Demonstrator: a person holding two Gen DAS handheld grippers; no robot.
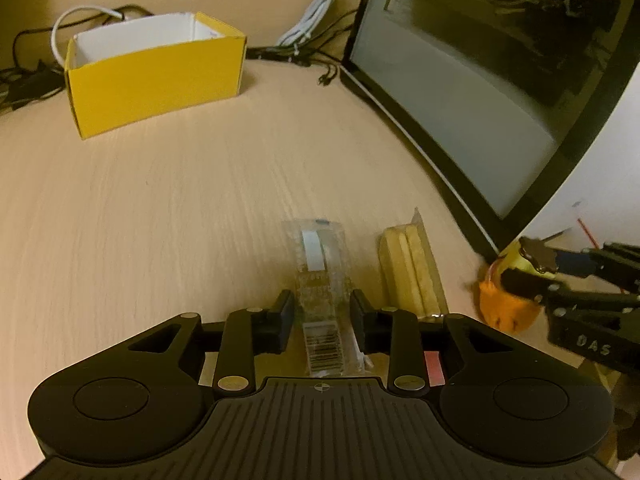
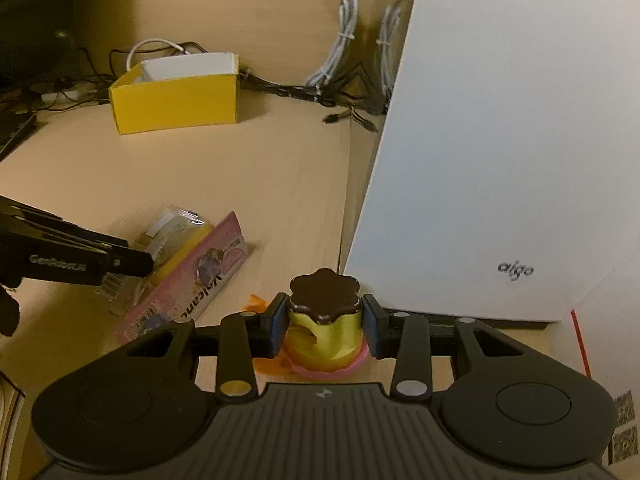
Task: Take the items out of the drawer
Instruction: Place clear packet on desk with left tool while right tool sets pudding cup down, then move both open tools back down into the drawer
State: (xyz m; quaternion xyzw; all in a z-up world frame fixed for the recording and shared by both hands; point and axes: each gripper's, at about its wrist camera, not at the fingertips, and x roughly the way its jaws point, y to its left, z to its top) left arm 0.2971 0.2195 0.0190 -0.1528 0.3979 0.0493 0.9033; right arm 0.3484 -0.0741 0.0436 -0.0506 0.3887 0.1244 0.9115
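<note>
Two hand-held grippers low in frame over the table: left hand-held gripper spread around a clear packet without pinching it, snack pack just right of it, right hand-held gripper clamped on a yellow toy, yellow box upper left.

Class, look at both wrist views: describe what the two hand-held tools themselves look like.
Both the left tool and right tool are matte black plastic: ribbed central body, round discs either side, linkage arms with silver rivets, dark blue-black flat pads. White lettering marks their sides. No sleeve or cable shows.
</note>
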